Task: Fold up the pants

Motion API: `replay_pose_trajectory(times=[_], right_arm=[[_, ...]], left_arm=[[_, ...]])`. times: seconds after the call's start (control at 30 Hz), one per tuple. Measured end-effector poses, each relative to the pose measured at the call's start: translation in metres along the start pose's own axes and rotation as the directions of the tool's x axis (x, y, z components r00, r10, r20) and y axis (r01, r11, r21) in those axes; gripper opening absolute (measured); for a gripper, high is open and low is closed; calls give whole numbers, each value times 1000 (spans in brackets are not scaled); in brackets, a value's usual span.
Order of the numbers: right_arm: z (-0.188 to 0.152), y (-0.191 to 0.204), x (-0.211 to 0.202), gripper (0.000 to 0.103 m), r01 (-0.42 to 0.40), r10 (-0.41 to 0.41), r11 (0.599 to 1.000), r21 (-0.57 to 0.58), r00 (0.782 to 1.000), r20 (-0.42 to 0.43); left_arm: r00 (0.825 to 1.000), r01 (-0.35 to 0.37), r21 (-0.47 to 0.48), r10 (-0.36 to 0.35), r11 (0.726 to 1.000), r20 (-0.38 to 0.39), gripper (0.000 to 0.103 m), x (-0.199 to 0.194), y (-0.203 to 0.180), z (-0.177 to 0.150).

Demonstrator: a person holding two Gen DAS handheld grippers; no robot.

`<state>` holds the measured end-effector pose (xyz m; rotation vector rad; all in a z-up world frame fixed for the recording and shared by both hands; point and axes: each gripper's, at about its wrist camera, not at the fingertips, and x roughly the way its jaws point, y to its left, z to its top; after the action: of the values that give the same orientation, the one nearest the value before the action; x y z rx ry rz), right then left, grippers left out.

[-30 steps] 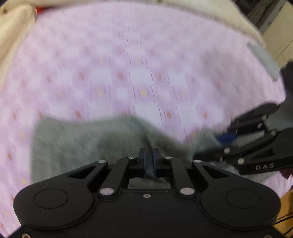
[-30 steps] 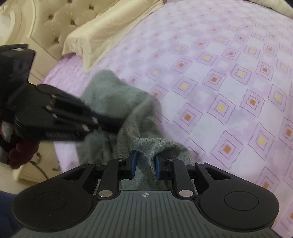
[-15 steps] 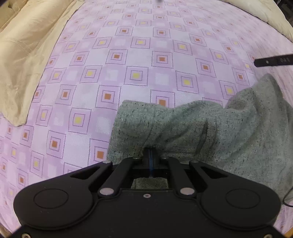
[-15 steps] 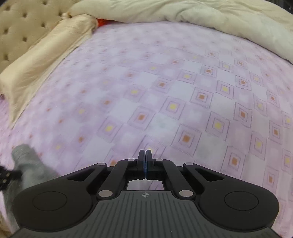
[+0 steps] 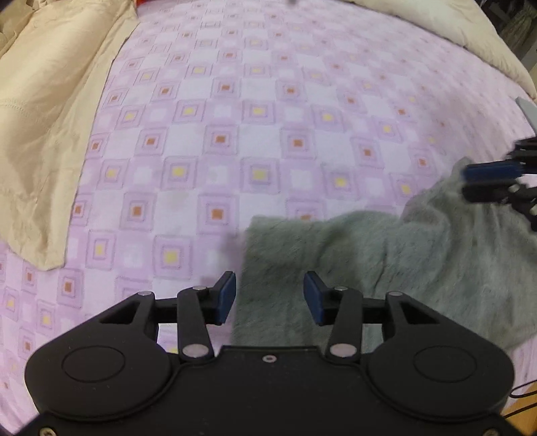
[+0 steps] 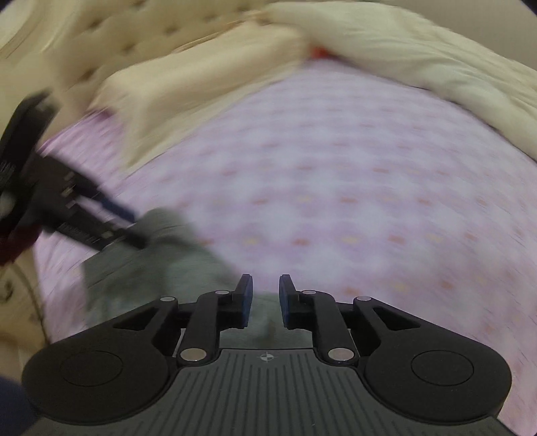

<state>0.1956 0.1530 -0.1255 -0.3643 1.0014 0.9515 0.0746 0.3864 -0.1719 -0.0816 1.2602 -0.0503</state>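
Note:
The grey pants [image 5: 369, 261] lie bunched on the purple patterned bedspread [image 5: 251, 134], at the lower right of the left wrist view. My left gripper [image 5: 269, 298] is open and empty, its jaws over the pants' near left edge. My right gripper [image 6: 265, 298] is open and empty, just above the pants [image 6: 161, 268], which show blurred at the lower left of the right wrist view. The right gripper also shows at the right edge of the left wrist view [image 5: 496, 184], over the far end of the pants. The left gripper shows at the left of the right wrist view [image 6: 110, 224].
A beige pillow [image 5: 43, 117] lies at the left of the bed. A cream duvet [image 6: 419, 67] is piled along the far side, with a tufted headboard [image 6: 117, 30] behind. The right wrist view is motion-blurred.
Both grippers were shut on the pants and have opened, letting the fabric drop onto the bed. The right gripper has swung back toward the pants.

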Motion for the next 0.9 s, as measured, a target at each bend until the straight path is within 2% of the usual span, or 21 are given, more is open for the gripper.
replay_pose_trajectory(times=[0.1,0.13,0.2,0.3,0.37,0.4,0.43,0.53,0.7,0.77,0.83,0.87,0.9], right_arm=[[21,26,34,22,-66,62,992,-108,998,-32],[30,34,47,27,-93,89,986,-141,995,-39],[45,44,67,27,-143,136,975,-169,989,-54],[67,53,101,30,-190,175,966,-175,980,-98],[74,55,123,34,-245,219,956,-159,962,-163],[76,56,132,41,-265,235,953,-149,952,-196],[77,58,139,46,-275,239,950,-147,945,-225],[75,61,150,51,-275,225,949,-156,933,-280],[73,64,153,51,-281,225,950,-136,919,-325],[66,65,154,50,-302,240,945,-128,902,-359],[66,70,150,32,-295,224,942,-161,909,-352],[69,79,142,31,-278,194,934,-224,922,-334],[72,94,128,30,-266,171,906,-329,942,-289]], left_arm=[[999,-39,-7,39,999,7,53,-6,9,-10],[999,-45,-23,45,999,6,53,-8,13,-13],[999,-54,-69,54,996,2,53,-12,24,-21],[998,-64,-143,64,988,-7,53,-14,42,-31],[998,-68,-177,66,982,-16,53,-15,51,-38],[997,-72,-188,69,980,-20,53,-15,54,-41],[997,-75,-197,72,978,-23,53,-14,58,-44],[997,-72,-219,67,973,-31,53,-14,65,-50],[999,-41,-235,37,971,-22,53,-17,73,-54],[999,-42,-231,38,972,-21,52,-18,73,-53],[999,-38,-236,38,971,-4,52,-25,73,-53],[1000,-28,-243,31,970,6,52,-29,74,-54],[1000,-17,-248,21,969,16,52,-34,75,-56]])
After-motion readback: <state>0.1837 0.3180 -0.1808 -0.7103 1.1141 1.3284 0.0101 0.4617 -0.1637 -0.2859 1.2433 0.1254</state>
